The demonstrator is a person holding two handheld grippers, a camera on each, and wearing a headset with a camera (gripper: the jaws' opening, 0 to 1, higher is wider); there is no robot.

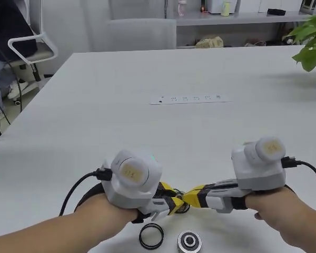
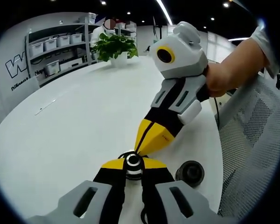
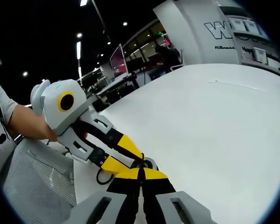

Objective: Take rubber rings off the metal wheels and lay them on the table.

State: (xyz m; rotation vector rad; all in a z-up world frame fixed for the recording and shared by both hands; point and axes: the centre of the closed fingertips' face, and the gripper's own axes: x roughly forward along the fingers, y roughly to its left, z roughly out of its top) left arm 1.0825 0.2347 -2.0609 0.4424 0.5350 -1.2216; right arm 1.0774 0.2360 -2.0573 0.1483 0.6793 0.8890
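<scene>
My left gripper is shut on a small metal wheel that wears a black rubber ring, held just above the table near its front edge. My right gripper comes in from the opposite side, its jaws shut, with the yellow tips pinched on that ring's rim. In the head view the two grippers meet tip to tip, left and right. A loose black rubber ring lies flat on the table below them. Beside it lies another wheel.
A white power strip is set into the middle of the white table. A potted plant stands at the far right corner. Office chairs stand beyond the far left edge, and a mesh chair back is close behind me.
</scene>
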